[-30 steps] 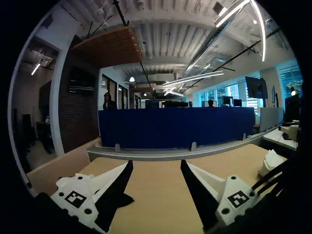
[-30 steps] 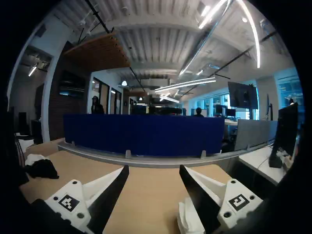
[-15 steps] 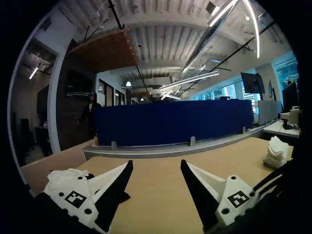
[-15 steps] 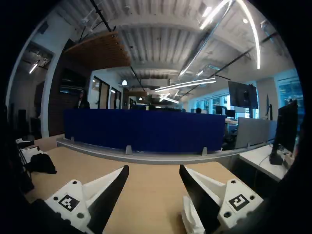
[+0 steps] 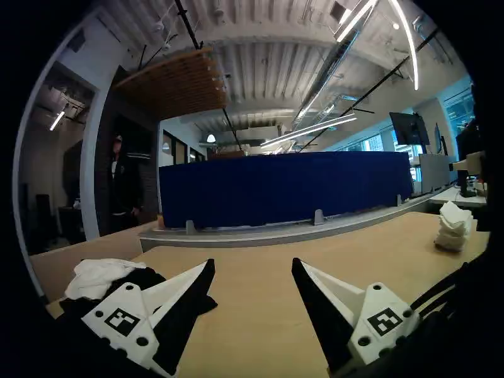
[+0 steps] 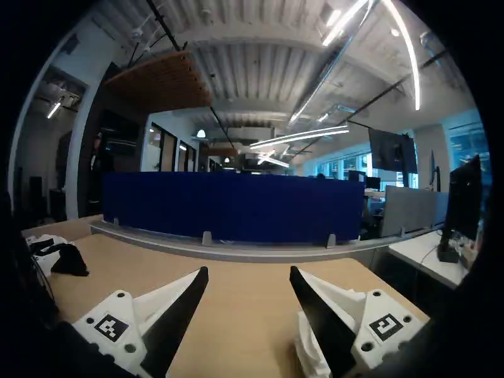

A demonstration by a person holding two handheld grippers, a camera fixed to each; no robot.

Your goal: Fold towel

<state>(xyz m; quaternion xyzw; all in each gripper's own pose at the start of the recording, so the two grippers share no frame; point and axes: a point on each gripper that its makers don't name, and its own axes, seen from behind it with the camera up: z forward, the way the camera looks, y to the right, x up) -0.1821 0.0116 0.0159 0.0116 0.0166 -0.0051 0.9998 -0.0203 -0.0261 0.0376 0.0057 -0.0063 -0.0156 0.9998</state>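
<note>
Left gripper (image 5: 252, 261) has swung leftward since earlier frame; crumpled white-and-black towel heap (image 5: 104, 280) now shows beside its left finger, at counter's (image 5: 264, 315) left edge. Jaws wide, empty. Heap lies left of gap, not between jaws. Jaws of right gripper (image 6: 247, 269) also wide, empty; from there heap (image 6: 53, 255) sits far left, so left gripper nearer. Folded white stack (image 6: 309, 340) just beside right finger.

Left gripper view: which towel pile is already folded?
The white stack at far right, neatly layered; the white-and-black heap at lower left is crumpled.
</note>
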